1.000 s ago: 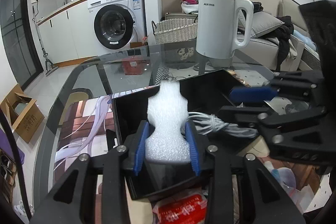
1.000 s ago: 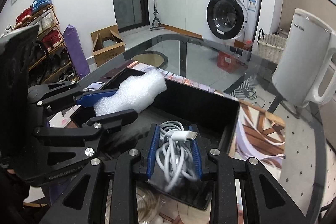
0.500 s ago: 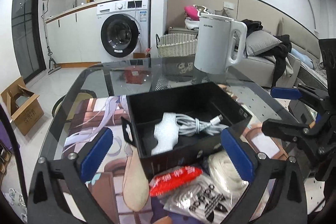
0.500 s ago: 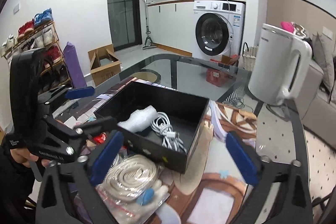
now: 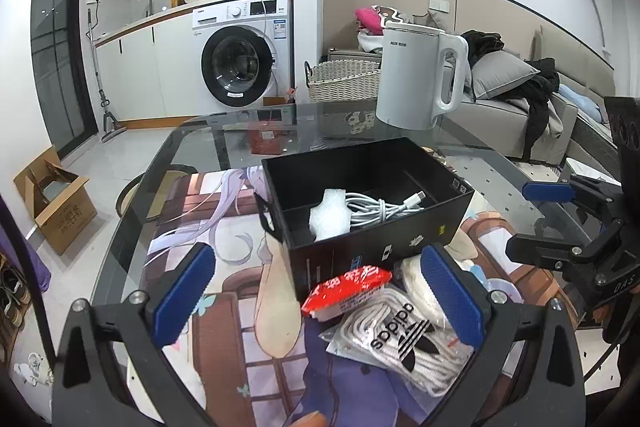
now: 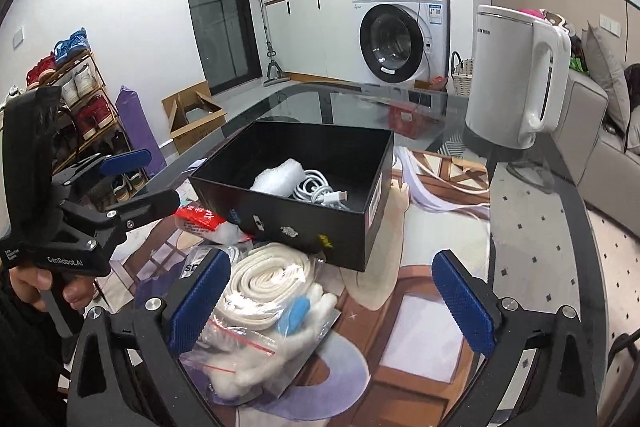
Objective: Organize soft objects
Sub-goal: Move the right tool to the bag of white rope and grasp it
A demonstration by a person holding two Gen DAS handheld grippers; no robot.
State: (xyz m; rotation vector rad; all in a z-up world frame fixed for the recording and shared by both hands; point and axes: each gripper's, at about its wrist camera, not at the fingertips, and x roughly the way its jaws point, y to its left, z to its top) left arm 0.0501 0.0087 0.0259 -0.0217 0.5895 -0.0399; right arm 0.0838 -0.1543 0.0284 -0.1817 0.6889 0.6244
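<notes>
Left gripper and right gripper: jaws have just been opening, now spread wide with nothing clamped. Foam piece and coiled white cable lie touching inside the black box. Bagged shoelaces lie just before it.

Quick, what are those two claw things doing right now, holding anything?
Left gripper: open, holding nothing; it has just opened, nothing between its fingers.
Right gripper: open, holding nothing; it has just opened too.
</notes>
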